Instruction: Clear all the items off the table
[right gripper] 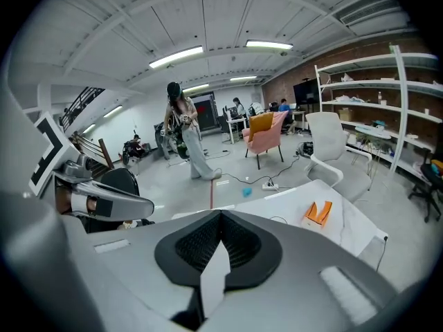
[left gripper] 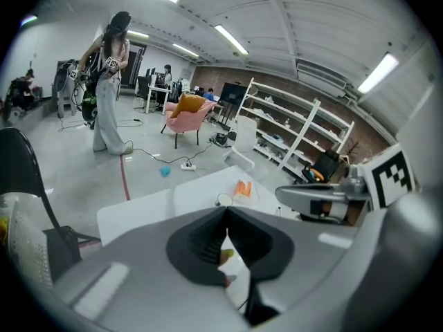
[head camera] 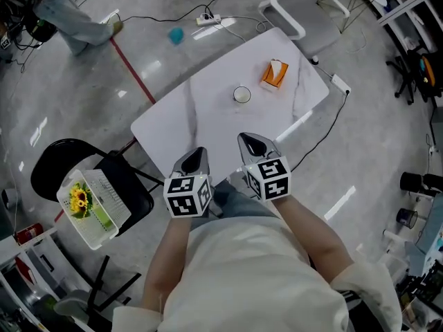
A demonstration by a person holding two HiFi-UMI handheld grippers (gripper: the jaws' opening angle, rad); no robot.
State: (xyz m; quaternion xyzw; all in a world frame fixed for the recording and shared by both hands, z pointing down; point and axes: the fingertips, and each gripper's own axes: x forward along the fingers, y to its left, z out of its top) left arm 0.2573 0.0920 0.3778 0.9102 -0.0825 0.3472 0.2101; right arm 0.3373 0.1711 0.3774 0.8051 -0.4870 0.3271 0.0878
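Note:
A white marble table (head camera: 208, 116) holds an orange box (head camera: 275, 74) and a small white cup (head camera: 241, 95) toward its far side. Both grippers hover over the near edge, apart from these items. My left gripper (head camera: 200, 151) is shut with nothing in it, and so is my right gripper (head camera: 244, 139). In the left gripper view the jaws (left gripper: 226, 210) meet in front of the cup (left gripper: 223, 200) and the orange box (left gripper: 242, 189). In the right gripper view the closed jaws (right gripper: 221, 215) point left of the orange box (right gripper: 318, 213).
A black chair (head camera: 62, 161) at the table's left carries a white basket (head camera: 93, 209) with yellow flowers. A white chair (head camera: 291, 12) stands beyond the far corner. Cables, a power strip (head camera: 208, 19) and a blue object (head camera: 176, 35) lie on the floor. A person (left gripper: 109, 81) stands further off.

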